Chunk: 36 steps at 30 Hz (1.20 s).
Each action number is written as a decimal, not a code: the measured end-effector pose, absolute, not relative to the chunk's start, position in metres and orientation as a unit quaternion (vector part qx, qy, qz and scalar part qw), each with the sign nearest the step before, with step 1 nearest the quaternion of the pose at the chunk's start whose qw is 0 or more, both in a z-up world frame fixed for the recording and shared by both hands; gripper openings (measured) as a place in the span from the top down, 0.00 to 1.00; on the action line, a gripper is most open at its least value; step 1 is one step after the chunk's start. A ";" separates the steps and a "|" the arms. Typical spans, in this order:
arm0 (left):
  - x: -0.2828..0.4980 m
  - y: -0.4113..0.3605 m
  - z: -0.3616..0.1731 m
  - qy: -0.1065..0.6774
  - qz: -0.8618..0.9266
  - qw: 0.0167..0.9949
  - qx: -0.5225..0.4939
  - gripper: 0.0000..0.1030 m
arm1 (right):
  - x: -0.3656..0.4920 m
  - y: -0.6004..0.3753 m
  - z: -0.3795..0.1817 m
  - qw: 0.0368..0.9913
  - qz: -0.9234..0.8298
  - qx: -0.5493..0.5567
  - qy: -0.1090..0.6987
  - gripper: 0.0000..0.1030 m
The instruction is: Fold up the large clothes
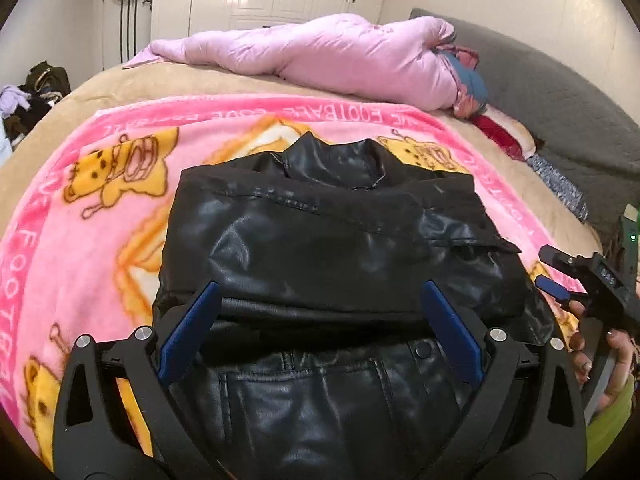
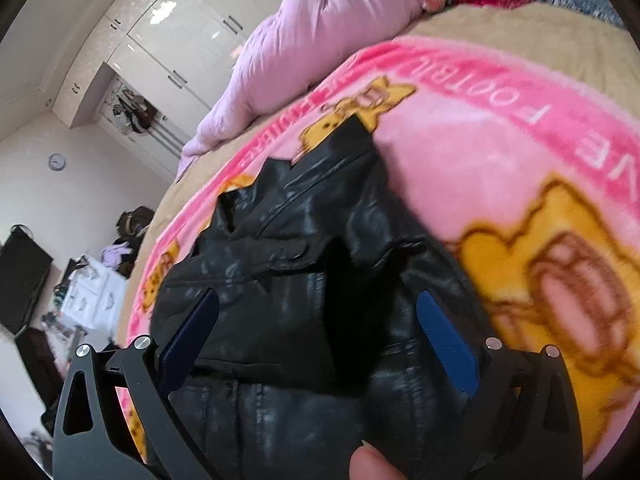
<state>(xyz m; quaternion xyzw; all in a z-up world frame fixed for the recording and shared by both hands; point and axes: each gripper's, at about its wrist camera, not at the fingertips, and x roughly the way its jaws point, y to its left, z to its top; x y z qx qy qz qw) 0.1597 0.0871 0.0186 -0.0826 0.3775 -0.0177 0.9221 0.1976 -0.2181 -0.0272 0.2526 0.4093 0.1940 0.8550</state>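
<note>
Nearest the cameras: 2 tools, left tool (image 1: 318, 322) and right tool (image 2: 316, 326), both released, hovering over 1 black leather jacket (image 1: 320, 240), partly folded on pink blanket (image 1: 120, 208). Likely heavy, stiff, slick; grip hem seam. Beyond: lilac duvet (image 1: 340, 52).

The pink blanket (image 1: 60, 240) has a border lettered "FOOTBALL", seen upside down.

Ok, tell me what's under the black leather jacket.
The black leather jacket lies on a pink cartoon blanket, itself spread over a tan bed cover. Whatever sits directly beneath the jacket's folded layers is covered.
</note>
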 end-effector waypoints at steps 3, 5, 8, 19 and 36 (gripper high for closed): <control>0.168 0.089 0.019 0.383 -0.025 0.920 -0.083 0.09 | 0.206 -0.206 -0.024 0.854 0.190 0.232 0.425 0.04; 0.176 0.090 0.022 0.386 -0.026 0.919 -0.075 0.09 | 0.213 -0.197 -0.020 0.862 0.174 0.211 0.426 0.05; 0.184 0.091 0.025 0.385 -0.024 0.920 -0.066 0.09 | 0.226 -0.188 -0.019 0.863 0.169 0.200 0.432 0.22; 0.208 0.096 0.014 0.396 -0.004 0.916 -0.070 0.09 | 0.237 -0.172 -0.019 0.866 0.227 0.179 0.407 0.82; 0.249 0.110 -0.024 0.418 0.031 0.902 -0.099 0.09 | 0.243 -0.162 0.004 0.905 0.242 0.079 0.340 0.85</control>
